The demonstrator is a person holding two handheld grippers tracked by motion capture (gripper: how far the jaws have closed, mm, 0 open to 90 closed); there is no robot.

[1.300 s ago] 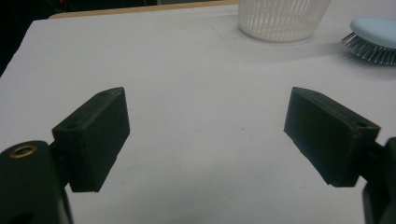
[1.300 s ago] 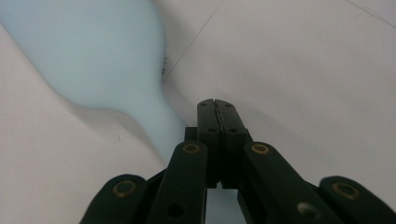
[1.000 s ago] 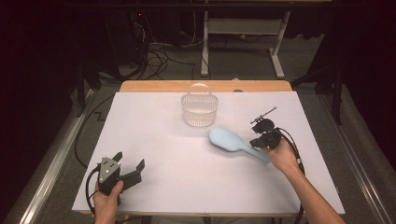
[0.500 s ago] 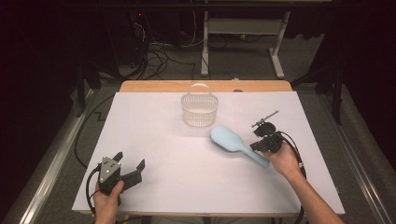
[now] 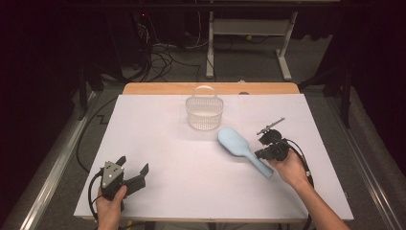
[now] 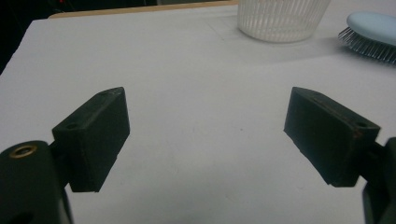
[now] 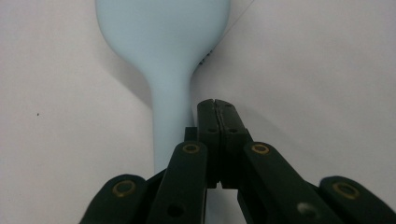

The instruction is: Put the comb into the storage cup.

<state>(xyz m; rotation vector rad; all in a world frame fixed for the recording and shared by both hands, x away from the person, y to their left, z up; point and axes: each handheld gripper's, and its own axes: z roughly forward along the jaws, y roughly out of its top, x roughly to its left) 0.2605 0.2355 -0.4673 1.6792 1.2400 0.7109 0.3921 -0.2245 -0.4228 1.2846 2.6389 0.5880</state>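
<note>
A light blue hairbrush (image 5: 234, 141) lies bristles down on the white table right of centre, its handle pointing toward the person's right hand. My right gripper (image 5: 258, 154) is shut, jaws pressed together with nothing between them. In the right gripper view its tips (image 7: 216, 105) sit just right of the hairbrush (image 7: 163, 42) handle, at or just over it. My left gripper (image 5: 134, 164) rests near the front left edge, jaws wide open and empty (image 6: 205, 126). The left gripper view shows the hairbrush (image 6: 373, 28) bristles at far right.
A clear plastic basket (image 5: 205, 115) with a hoop handle stands at the back centre of the table, also seen as the basket (image 6: 280, 21) in the left gripper view. A white sheet (image 5: 158, 143) covers the table; a wooden edge (image 5: 158, 88) shows at the back.
The right hand has shifted slightly by the brush handle, and the brush has barely moved. The left gripper has stayed still.
</note>
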